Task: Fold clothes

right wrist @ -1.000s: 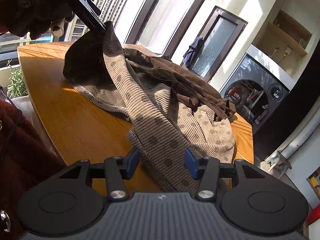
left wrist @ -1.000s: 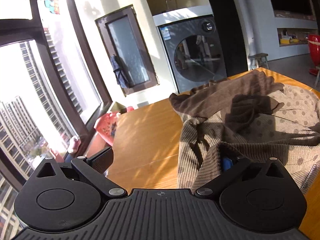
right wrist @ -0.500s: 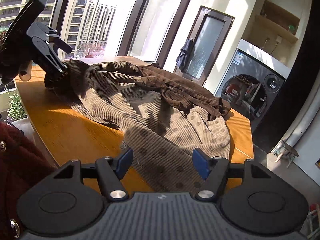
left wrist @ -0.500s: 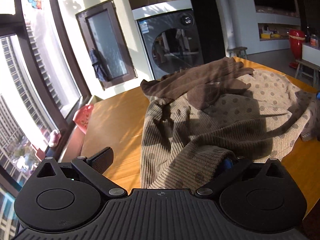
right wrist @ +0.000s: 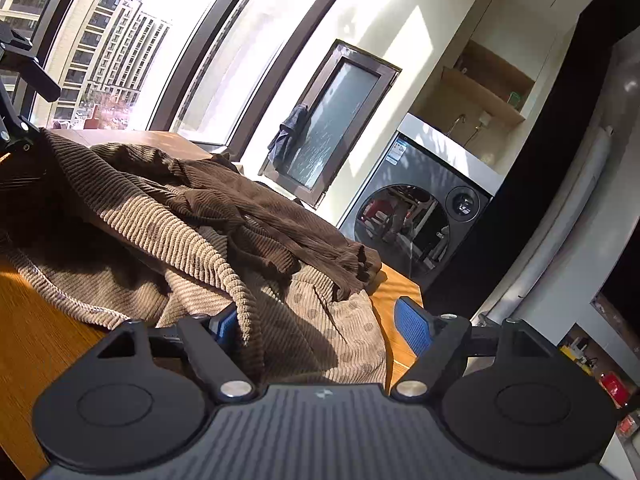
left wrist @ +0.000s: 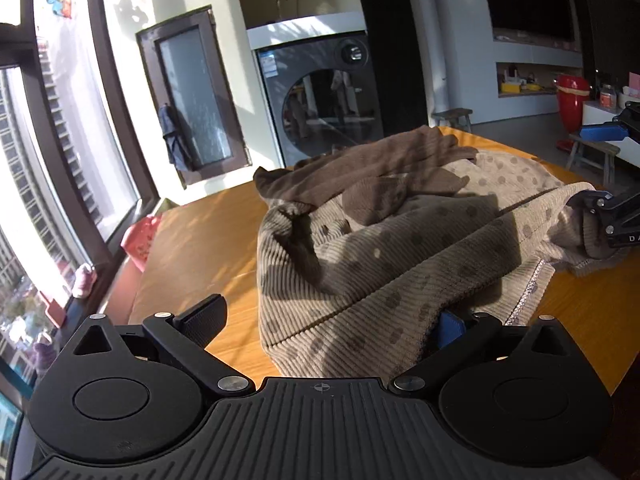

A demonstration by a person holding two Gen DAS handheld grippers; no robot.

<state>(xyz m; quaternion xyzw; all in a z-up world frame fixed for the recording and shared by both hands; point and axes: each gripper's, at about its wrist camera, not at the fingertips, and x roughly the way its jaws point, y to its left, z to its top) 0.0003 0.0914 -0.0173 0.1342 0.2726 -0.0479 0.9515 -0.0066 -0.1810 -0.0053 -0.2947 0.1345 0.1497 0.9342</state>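
I am in the spreading-out step, not yet folding: the spotted ribbed garment [left wrist: 400,240] is lying rumpled on the wooden table [left wrist: 208,240], with its darker brown part heaped across the far side.

My right gripper [right wrist: 318,324] is opening its jaws. A thick fold of the cloth is sitting between them, lying against the left blue pad [right wrist: 224,325], while the right pad is standing clear of it, so I am judging this a release rather than a hold. My left gripper [left wrist: 324,322] is standing wide open. The near edge of the cloth is draping over its right finger, and bare table is showing between the cloth and its left finger, so nothing is being pinched.

Next I am needing a fresh hold on a hem or corner with each tool, then pulling the cloth flat.

The left wrist view is showing the silver-stitched hem on the near right and my right tool at the right edge. The right wrist view is showing instead the dark sleeves tangled on top.
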